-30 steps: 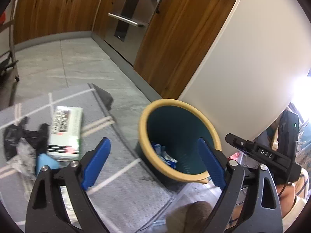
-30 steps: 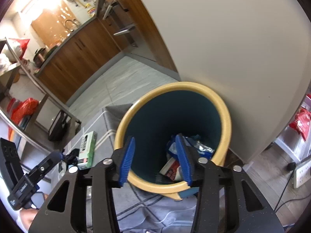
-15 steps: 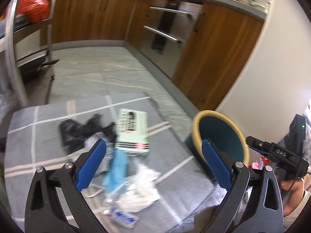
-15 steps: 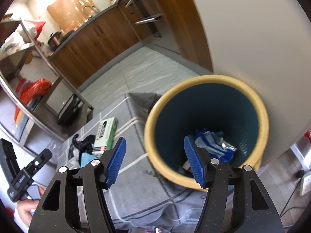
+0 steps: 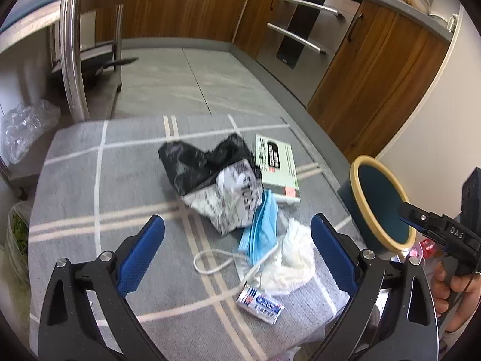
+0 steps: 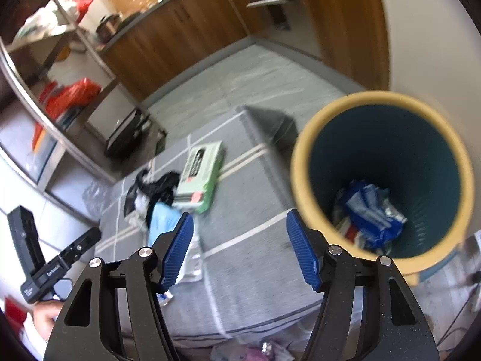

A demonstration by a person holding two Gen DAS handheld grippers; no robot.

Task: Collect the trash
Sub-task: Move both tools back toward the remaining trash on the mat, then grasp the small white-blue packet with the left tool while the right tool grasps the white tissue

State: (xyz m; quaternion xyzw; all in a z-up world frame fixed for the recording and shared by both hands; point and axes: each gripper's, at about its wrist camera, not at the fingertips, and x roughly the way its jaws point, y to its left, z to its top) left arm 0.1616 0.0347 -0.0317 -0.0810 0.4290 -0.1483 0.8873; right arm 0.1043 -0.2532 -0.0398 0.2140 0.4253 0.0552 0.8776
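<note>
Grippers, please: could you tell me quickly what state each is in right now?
Left gripper: open, holding nothing.
Right gripper: open, holding nothing.

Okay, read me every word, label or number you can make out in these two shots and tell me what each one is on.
"DAS": white letters on the black mount of the right gripper, seen from the left wrist.
Green and white box: black and red label panels, print blurred, unreadable.
Small wrapper: blue lettering, too blurred to read.
Crumpled black-and-white bag: large print, distorted, unreadable.
Left gripper's mount, seen from the right wrist: white lettering, too small.
</note>
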